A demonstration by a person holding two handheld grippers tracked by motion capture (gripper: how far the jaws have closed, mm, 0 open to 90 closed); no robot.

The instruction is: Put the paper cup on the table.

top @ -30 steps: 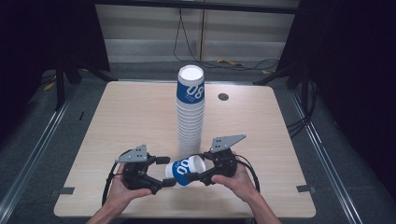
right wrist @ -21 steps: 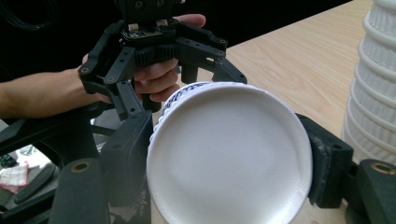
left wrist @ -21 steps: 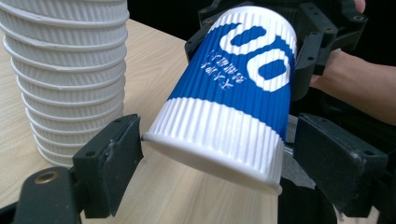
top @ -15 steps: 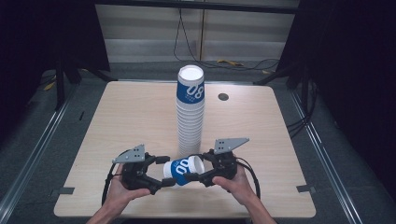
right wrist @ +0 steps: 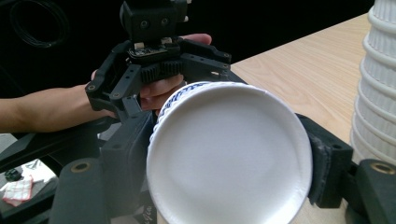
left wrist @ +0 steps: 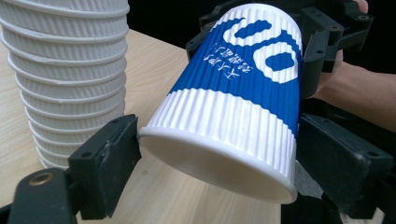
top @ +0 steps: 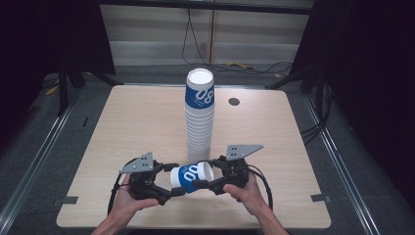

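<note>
Both grippers are edging nearer, left gripper (top: 169,180) and right gripper (top: 205,183) each clamping an end of the blue cup (top: 191,176) between them, likely for handover beside the stack (top: 198,122).

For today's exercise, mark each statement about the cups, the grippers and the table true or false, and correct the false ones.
1. The blue and white cup lies on its side between the two grippers. True.
2. The tall cup stack has toppled over. False: it stands upright on the table.
3. The right gripper has its jaws on either side of the cup's closed base. True.
4. The left gripper rests flat on the table, away from the cup. False: its jaws flank the cup's rim end.
5. The stack's top cup is plain white. False: it carries blue print.
</note>
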